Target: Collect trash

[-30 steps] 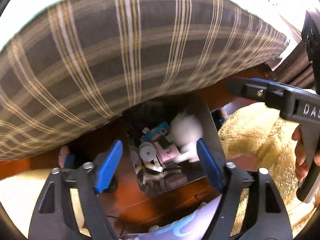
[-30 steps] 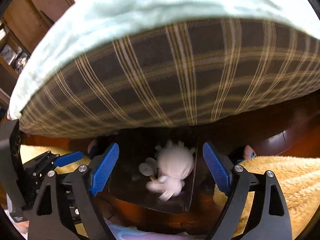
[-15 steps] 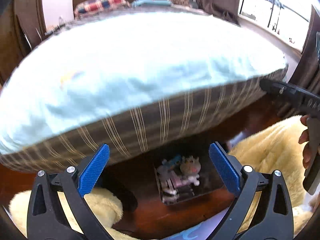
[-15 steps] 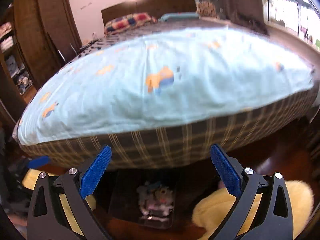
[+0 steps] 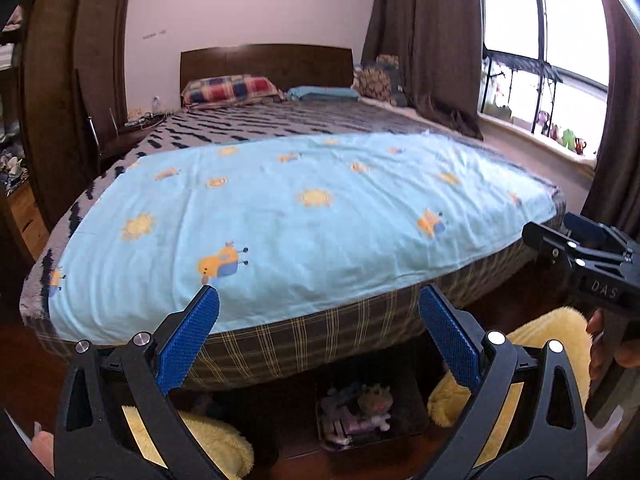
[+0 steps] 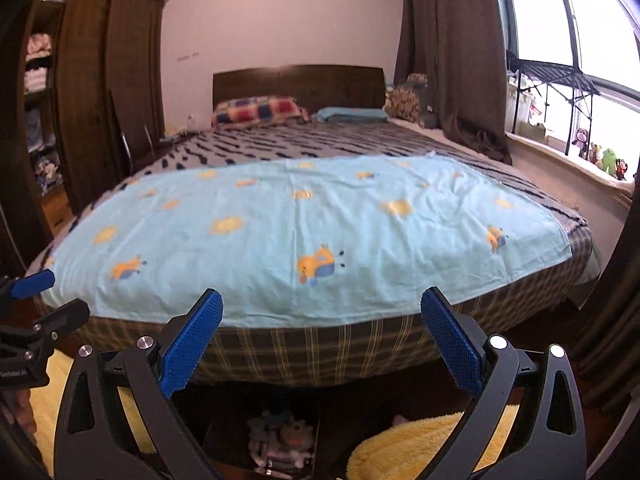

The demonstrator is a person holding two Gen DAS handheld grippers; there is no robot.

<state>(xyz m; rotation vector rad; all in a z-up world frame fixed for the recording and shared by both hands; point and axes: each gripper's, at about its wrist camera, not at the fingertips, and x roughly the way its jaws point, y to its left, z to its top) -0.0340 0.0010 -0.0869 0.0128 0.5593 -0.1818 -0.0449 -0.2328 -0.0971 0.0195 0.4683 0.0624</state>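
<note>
A dark open bin [image 5: 410,412] stands on the wooden floor at the foot of the bed. It holds several bits of trash and a small plush figure [image 5: 374,398]. In the right wrist view the same bin [image 6: 224,440] sits low between the fingers. My left gripper [image 5: 319,300] is open and empty, well above and short of the bin. My right gripper [image 6: 322,304] is open and empty too, at a like height. Each shows in the other's view: the right gripper [image 5: 556,232] at the right edge, the left gripper [image 6: 48,298] at the left edge.
A large bed [image 5: 304,216] with a light blue printed sheet fills the middle. Fluffy yellow rugs [image 5: 532,344] [image 6: 416,444] lie on either side of the bin. A dark wardrobe [image 6: 92,100] stands left; brown curtains [image 5: 432,40] and a window sill with toys are right.
Both grippers have risen away from the bin and tilted up, so the bed top now shows. Their jaws have spread wider. The plush figure lies in the bin.
</note>
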